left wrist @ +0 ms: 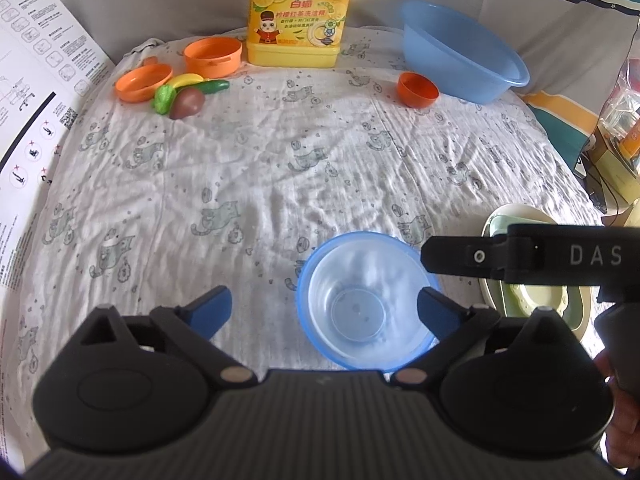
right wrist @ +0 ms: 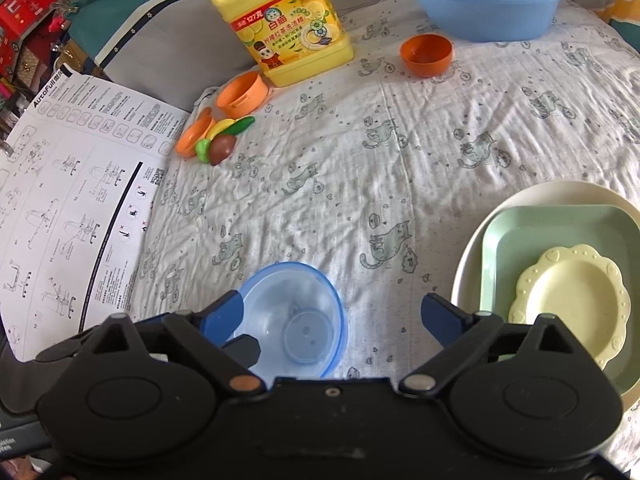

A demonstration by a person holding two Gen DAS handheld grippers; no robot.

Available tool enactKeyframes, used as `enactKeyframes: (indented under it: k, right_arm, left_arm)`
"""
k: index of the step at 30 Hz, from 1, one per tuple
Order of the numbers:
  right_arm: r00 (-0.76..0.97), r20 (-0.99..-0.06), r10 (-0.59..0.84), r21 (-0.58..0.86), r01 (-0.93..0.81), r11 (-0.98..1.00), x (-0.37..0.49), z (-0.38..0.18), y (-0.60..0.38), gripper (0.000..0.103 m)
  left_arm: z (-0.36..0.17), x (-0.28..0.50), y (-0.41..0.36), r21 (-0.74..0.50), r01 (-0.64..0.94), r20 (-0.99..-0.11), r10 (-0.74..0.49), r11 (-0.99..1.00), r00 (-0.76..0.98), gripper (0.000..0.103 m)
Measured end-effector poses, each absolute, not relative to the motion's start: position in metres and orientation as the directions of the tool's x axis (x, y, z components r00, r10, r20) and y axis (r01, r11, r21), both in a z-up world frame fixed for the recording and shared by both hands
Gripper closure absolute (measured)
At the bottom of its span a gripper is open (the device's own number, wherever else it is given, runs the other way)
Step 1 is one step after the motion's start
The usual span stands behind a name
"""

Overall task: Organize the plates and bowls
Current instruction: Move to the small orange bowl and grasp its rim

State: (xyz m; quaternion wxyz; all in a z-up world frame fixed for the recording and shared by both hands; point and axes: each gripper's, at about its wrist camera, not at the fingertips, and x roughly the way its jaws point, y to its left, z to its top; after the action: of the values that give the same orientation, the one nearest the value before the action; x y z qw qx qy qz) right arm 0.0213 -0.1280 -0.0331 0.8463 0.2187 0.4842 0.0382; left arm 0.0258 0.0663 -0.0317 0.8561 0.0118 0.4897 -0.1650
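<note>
A clear bowl with a blue rim (left wrist: 362,300) stands on the cat-print cloth, just ahead of my left gripper (left wrist: 326,310), which is open with its right finger over the bowl's right rim. In the right wrist view the same bowl (right wrist: 294,320) lies by the left finger of my open right gripper (right wrist: 334,314). A stack of plates sits to the right: a cream plate (right wrist: 472,256), a green square plate (right wrist: 504,248) and a scalloped yellow dish (right wrist: 572,292). The stack shows partly behind the right gripper's body in the left wrist view (left wrist: 528,300).
At the back stand a yellow detergent jug (left wrist: 298,16), a big blue basin (left wrist: 460,52), a small orange bowl (left wrist: 417,89), an orange pot (left wrist: 213,56), an orange lid (left wrist: 143,82) and toy vegetables (left wrist: 184,98). A printed instruction sheet (right wrist: 72,184) lies on the left.
</note>
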Motion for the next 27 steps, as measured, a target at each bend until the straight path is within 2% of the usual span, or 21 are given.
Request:
enactKeyframes:
  k: [16,27]
  right_arm:
    - [0.534,-0.802,0.267,0.422,0.191,0.886,0.021,-0.035,-0.136,0.005]
    - [0.591,-0.781,0.199,0.441,0.298,0.846,0.04,-0.026,-0.19,0.005]
  left_arm:
    - [-0.035,0.034,0.06,-0.132,0.295,-0.854,-0.26,0.946,0.45,0.0]
    - [-0.019,0.075,0.026,-0.102,0.311,-0.848,-0.246,0.945,0.47,0.0]
